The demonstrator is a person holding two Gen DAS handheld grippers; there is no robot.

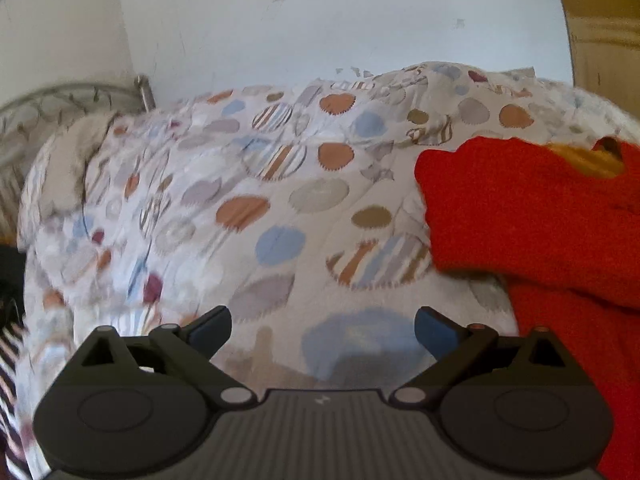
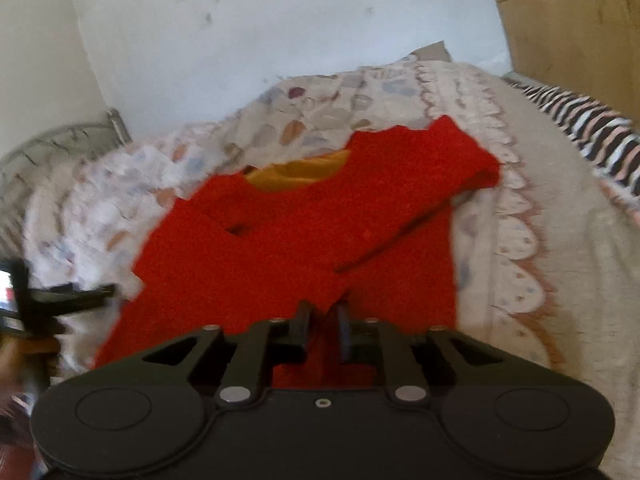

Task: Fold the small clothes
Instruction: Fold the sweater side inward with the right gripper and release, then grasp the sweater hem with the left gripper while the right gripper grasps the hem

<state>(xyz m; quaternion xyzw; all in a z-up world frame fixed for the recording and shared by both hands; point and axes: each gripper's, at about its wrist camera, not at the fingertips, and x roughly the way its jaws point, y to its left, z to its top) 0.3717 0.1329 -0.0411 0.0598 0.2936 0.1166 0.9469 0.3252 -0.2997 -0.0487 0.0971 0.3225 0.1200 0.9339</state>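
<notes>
Red sweater on patterned quilt, white wall behind.

Bright soft daylight, pale wall near washed out, motion blur smearing the quilt at left in both views, fisheye bending and dark vignette at corners, faint shadow under the left tool.
</notes>
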